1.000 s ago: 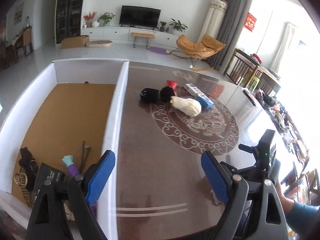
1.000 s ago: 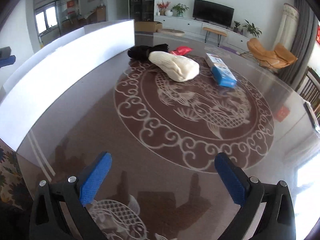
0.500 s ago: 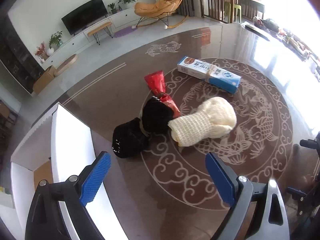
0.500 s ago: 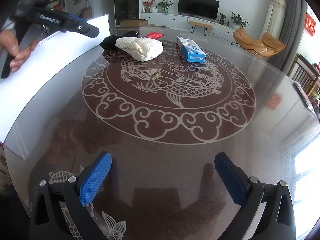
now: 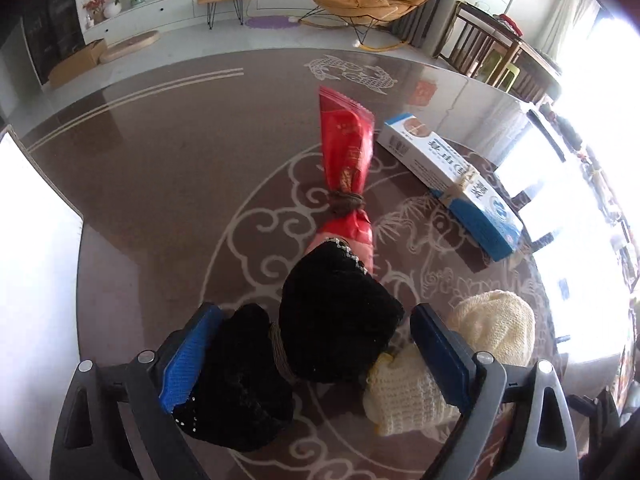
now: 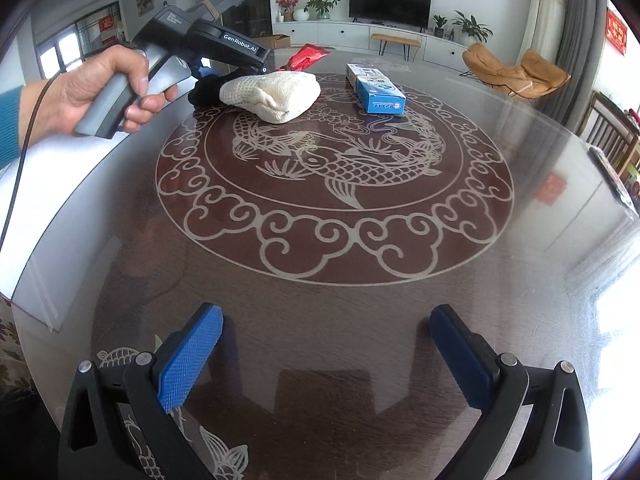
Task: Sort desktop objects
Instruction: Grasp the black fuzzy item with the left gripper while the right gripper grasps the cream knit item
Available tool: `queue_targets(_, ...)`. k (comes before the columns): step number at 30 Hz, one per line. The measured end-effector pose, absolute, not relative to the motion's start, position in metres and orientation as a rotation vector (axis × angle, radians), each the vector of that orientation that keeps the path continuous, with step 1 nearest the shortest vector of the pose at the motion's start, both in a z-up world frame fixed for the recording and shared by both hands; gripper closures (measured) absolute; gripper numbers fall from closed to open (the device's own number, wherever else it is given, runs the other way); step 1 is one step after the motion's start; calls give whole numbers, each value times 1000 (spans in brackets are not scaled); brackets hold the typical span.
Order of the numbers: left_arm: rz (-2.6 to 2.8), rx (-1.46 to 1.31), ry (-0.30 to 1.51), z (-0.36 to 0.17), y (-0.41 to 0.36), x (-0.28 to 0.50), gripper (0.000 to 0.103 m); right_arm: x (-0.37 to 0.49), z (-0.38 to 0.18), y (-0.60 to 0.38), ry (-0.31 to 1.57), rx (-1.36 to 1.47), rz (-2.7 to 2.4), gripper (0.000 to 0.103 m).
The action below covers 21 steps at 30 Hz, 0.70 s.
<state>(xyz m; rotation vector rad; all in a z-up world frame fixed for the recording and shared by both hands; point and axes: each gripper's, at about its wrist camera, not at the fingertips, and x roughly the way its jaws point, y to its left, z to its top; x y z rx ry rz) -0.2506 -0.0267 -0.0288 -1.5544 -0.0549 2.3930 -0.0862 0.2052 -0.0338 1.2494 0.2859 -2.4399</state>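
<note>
I am straddling the black bundle [image 5: 336, 320] with my left gripper [image 5: 316, 356], jaws wide; my right gripper [image 6: 326, 344] is hovering over the bench [image 6: 320, 280], jaws wide.

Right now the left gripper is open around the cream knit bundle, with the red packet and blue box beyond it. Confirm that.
Wrong bundle. The left wrist view shows the left gripper open around the black bundle; the cream knit bundle lies outside its right finger. Red packet and blue box do lie beyond.

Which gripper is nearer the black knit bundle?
Left. The left gripper straddles the black knit bundle, jaws open; the right gripper hangs open, far across the table.
</note>
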Motion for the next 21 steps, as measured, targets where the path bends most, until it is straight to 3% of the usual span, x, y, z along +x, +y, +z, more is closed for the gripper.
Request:
queue_targets(3,2256,-1537,-127,-25,-22,-219,7,-86,-34,205,286,1249,-2440,0)
queue_targets(10,2330,-1530,-61,-30,-30,-198,7,-86,-34,205,286,1249,-2440,0)
queue_targets(11,2343,-1513,-48,-30,-30,-195,11,-86,-34,205,286,1249,-2440,0)
queue_targets(12,2345,-1495,-36,-29,-30,-193,24,-86,-34,205,286,1249,-2440,0)
queue_targets(13,2347,-1482,-9,-29,-29,-193,26,-86,-35,205,286,1249,-2440,0)
queue_targets(14,2356,-1470,52,-29,-23,-187,28,-86,-35,205,287,1251,-2444,0)
queue_targets(17,2421,-1398,313,-30,-3,-161,48,-87,-35,206,282,1254,-2449,0)
queue_targets(18,2438,-1388,278,-29,-4,-153,63,-87,-36,206,281,1254,-2448,0)
queue_targets(21,2567,-1410,140,-30,-19,-128,67,-87,-35,206,280,1254,-2448,0)
